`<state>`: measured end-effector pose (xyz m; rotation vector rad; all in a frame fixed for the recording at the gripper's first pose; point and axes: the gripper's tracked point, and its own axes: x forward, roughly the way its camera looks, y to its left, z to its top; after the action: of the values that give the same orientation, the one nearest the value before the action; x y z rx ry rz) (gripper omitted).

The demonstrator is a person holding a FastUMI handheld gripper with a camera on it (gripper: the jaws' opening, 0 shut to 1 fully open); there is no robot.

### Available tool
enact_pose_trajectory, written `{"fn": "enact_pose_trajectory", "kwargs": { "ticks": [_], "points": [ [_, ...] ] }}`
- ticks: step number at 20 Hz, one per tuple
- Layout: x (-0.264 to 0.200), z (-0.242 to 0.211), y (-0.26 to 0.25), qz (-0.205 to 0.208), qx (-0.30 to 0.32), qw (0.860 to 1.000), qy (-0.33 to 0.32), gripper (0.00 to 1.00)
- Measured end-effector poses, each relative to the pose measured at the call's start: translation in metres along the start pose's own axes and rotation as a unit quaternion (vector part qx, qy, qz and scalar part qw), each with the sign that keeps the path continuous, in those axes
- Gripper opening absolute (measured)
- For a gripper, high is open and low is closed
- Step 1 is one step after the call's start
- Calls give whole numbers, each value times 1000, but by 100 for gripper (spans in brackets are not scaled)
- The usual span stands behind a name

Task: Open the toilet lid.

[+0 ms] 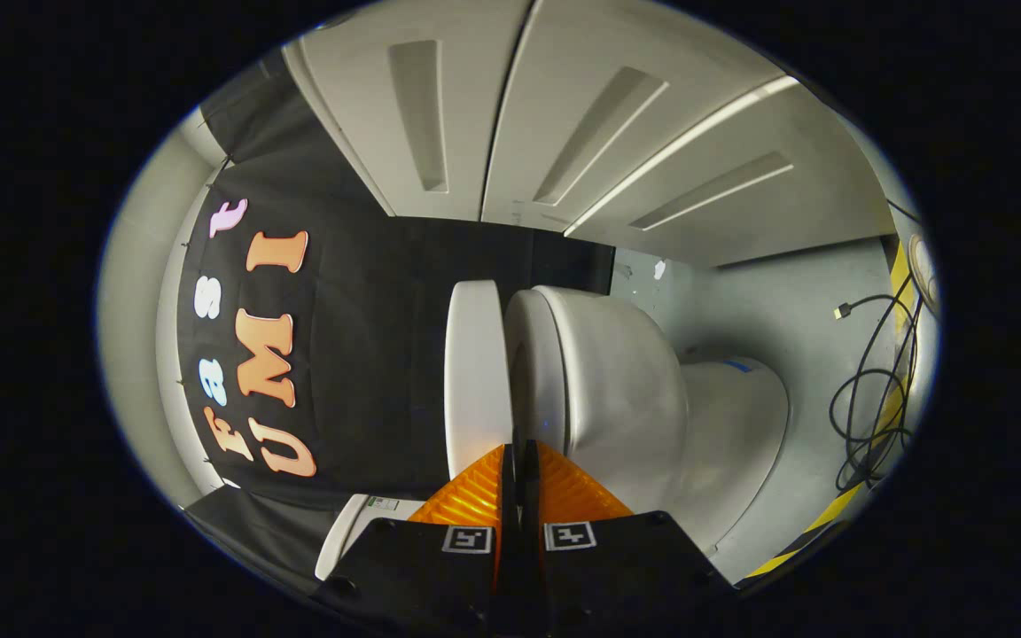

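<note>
The view is rolled on its side. The white toilet lid stands a narrow gap away from the seat and bowl, partly lifted off them. My gripper is shut, its two fingers pressed together with nothing visible between them. The fingertips sit at the near rim of the lid, right at the gap between lid and seat. The toilet's base spreads out on the grey floor beyond the bowl.
A white tank corner shows beside the fingers, on the lid's side. Loose black cables and yellow-black floor tape lie past the toilet's base. White panelled doors stand behind the toilet.
</note>
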<state>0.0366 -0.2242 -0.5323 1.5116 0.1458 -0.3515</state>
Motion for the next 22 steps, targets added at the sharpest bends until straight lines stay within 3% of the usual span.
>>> {"fn": "enact_pose_trajectory", "kwargs": {
  "ticks": [12, 17, 22],
  "points": [
    [-16, -10, 121, 53, -62, 996, -27, 8],
    [-17, -26, 165, 52, -139, 988, -31, 8],
    [-21, -37, 189, 45, -157, 986, -37, 8]
  ]
}}
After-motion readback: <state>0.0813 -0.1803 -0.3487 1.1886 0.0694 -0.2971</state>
